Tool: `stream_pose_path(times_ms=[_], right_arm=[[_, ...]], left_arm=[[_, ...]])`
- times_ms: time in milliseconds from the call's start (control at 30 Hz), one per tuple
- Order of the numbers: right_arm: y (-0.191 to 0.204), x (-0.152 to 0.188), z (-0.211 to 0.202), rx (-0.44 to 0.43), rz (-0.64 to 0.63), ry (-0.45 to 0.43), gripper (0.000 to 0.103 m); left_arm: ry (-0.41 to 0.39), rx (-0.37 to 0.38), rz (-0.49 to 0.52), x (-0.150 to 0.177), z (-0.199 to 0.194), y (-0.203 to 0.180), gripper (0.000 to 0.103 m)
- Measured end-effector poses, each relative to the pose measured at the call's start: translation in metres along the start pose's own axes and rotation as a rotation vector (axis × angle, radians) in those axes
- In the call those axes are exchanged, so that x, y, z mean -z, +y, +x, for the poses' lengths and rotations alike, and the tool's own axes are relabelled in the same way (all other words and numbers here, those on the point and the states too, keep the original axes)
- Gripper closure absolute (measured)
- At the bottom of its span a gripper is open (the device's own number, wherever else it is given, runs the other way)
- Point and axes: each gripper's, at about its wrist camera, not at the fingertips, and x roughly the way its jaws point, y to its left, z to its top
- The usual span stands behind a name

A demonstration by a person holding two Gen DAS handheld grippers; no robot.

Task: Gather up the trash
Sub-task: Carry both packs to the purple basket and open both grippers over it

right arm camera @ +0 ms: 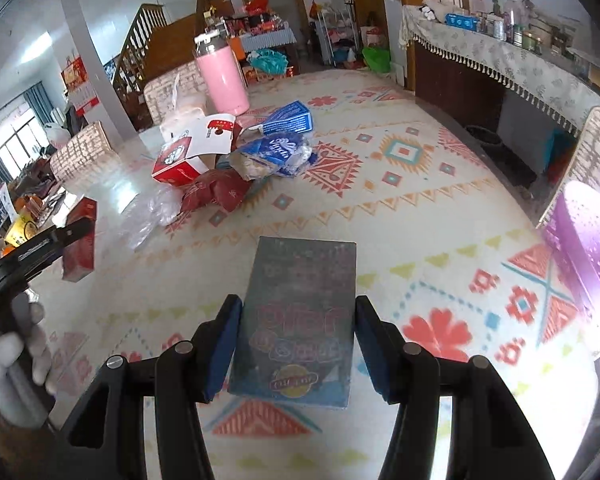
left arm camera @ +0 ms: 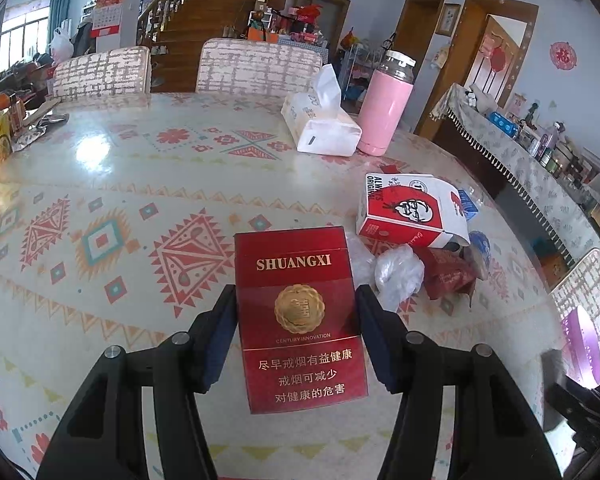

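Note:
My left gripper (left arm camera: 296, 312) is shut on a red Shuangxi cigarette pack (left arm camera: 300, 316), its pads pressed to both long sides, just above the patterned table (left arm camera: 100, 200). The same pack and left gripper show at the left of the right wrist view (right arm camera: 80, 240). My right gripper (right arm camera: 296, 320) is shut on a dark grey-blue cigarette pack (right arm camera: 300, 320) over the table. A trash pile lies ahead: a red-and-white KFC box (left arm camera: 408, 210), crumpled clear plastic (left arm camera: 396, 272), a dark red wrapper (left arm camera: 446, 270) and blue-white wrappers (right arm camera: 276, 152).
A pink thermos (left arm camera: 384, 104) and a tissue pack (left arm camera: 320, 120) stand at the table's far side. Two chairs (left arm camera: 256, 66) sit behind it. A purple perforated bin (right arm camera: 588, 264) is at the right edge. A cluttered sideboard (left arm camera: 520, 152) runs along the right.

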Motion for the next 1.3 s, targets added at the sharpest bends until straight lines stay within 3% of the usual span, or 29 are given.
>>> stream_pose_path(times_ms=[367, 467, 600, 867, 1133, 1300], right_arm=[[-0.065, 0.023, -0.045, 0.011, 0.095, -0.076, 0.042], [-0.081, 0.026, -0.048, 0.002, 0.106, -0.083, 0.042], [-0.098, 0.03, -0.049, -0.019, 0.124, -0.092, 0.042], [-0.125, 0.037, -0.06, -0.027, 0.149, -0.124, 0.042], [-0.134, 0.046, -0.077, 0.046, 0.098, -0.178, 0.042], [-0.146, 0.048, -0.082, 0.046, 0.104, -0.19, 0.042]], left_arm=[[-0.066, -0.054, 0.147, 0.02, -0.017, -0.041, 0.045], [-0.058, -0.023, 0.188, 0.031, -0.034, -0.058, 0.045], [-0.06, 0.006, 0.288, 0.048, -0.059, -0.1, 0.045], [-0.11, -0.064, 0.46, 0.073, -0.085, -0.182, 0.045], [-0.116, -0.081, 0.529, 0.094, -0.092, -0.224, 0.045], [-0.094, -0.086, 0.554, 0.1, -0.088, -0.235, 0.045]])
